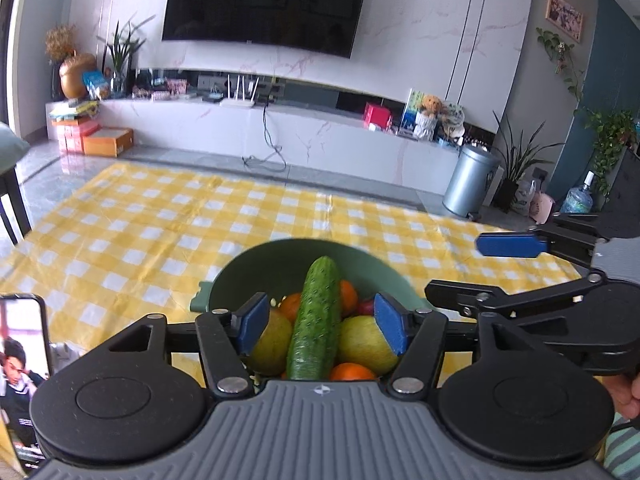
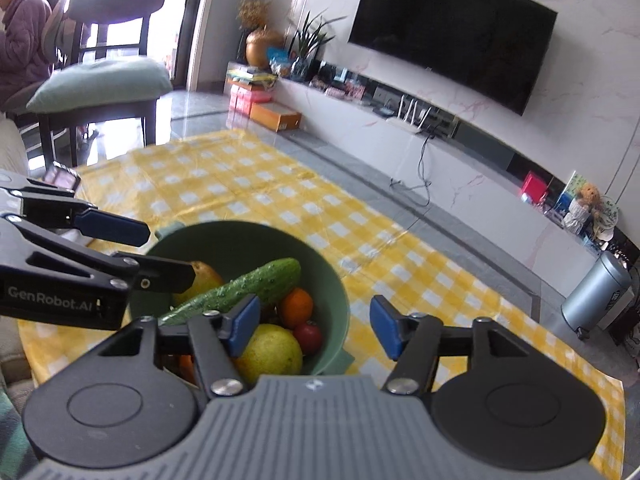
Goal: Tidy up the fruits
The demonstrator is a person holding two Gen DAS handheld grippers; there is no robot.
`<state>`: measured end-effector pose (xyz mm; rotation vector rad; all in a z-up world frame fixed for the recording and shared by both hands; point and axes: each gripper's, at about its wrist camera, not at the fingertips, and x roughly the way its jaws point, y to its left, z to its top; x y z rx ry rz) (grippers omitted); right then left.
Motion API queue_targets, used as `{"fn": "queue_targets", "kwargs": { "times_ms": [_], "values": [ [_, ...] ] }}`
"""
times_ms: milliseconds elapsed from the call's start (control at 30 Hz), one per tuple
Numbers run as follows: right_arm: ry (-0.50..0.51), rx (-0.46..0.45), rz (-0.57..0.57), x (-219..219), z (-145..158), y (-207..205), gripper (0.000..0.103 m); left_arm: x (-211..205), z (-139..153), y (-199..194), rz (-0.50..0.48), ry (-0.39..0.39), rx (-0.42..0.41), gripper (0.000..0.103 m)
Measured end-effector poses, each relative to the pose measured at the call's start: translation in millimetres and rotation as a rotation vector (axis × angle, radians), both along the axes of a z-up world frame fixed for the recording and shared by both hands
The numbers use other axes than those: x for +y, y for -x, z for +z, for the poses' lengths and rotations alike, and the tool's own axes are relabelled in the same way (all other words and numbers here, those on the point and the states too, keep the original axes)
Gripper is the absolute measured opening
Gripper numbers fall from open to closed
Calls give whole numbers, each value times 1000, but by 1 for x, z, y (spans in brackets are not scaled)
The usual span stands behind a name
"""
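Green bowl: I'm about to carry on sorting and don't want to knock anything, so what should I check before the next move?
1. Left claw empty, open above the fruit: ok.
2. Right claw empty, open: ok.
3. Cucumber inside the green bowl, lying across the top of the pile: ok.
4. Bowl upright on the checked cloth: ok.
5. Fruit left outside the bowl: none visible, ok.
6. Phone clear of the left claw's path: cannot tell.

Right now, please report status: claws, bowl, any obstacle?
Left claw open, right claw open, both empty. Cucumber lies on the fruit in green bowl. No obstacle on checked cloth.
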<state>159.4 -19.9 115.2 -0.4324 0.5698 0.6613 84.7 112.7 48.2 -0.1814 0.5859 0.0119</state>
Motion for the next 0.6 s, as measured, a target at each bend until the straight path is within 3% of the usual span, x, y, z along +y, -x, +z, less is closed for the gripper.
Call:
{"fn": "queue_targets", "kwargs": {
  "times_ms": [100, 167, 267, 600],
  "values": [
    [-49, -27, -44, -18, 17, 18, 68, -13, 16, 12, 1, -43, -33, 75],
    [-96, -32, -80, -33, 27, 30, 78, -21, 25, 20, 1, -78, -57, 80],
    [-173, -43, -130, -56, 37, 49, 83, -31, 38, 33, 10, -115, -98, 90],
    [-285, -68, -284, -100, 41, 104, 95, -68, 42, 58, 32, -286, -105, 94]
  ]
}}
